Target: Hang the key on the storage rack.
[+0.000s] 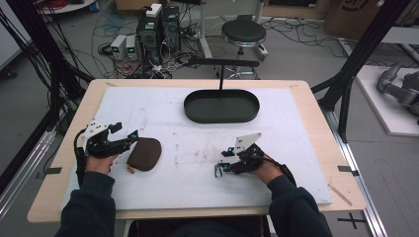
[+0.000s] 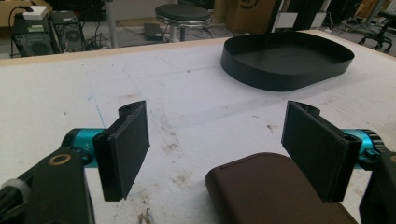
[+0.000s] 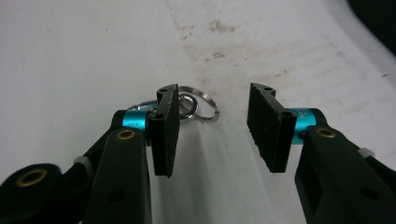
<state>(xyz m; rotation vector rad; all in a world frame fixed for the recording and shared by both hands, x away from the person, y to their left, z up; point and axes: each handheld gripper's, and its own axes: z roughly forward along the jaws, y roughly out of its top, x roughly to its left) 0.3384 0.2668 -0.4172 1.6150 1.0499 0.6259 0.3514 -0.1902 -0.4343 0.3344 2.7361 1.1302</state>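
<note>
Room: grey floor behind the table with tangled cables, computer towers (image 1: 159, 29) and a round black stool (image 1: 243, 32).
Surface: light wooden table (image 1: 318, 113) topped by a stained white foam board (image 1: 197, 133).
High view, tray: dark oval shallow metal tray (image 1: 222, 105) at the far middle of the board, empty, with a thin black post rising behind it.
High view, pouch: brown rounded leather pouch (image 1: 145, 154) lying flat at the near left, just beside the left gripper's jaws.
High view, left gripper: left gripper (image 1: 126, 135) held in the person's left hand (image 1: 99, 163), jaws apart, pointing right toward the pouch.
High view, right gripper: right gripper (image 1: 218, 165) held in the right hand (image 1: 264, 170), at the near right, pointing left; a small metal piece sits at its tip, too small to make out.
Left gripper view, gripper: left gripper (image 2: 229, 151) spread wide, nothing between the jaws.
Left gripper view, pouch: pouch (image 2: 271, 191) low on the board, its edge under and against the right-hand jaw; cannot tell if touching.
Left gripper view, tray: tray (image 2: 287, 58) well apart, farther up the board.
Right gripper view, gripper: right gripper (image 3: 212, 128) moderately spread, gripping nothing.
Right gripper view, rings: two linked silver metal key rings (image 3: 198, 108) lying on the board just beside the left-hand jaw, partly hidden behind it.
</note>
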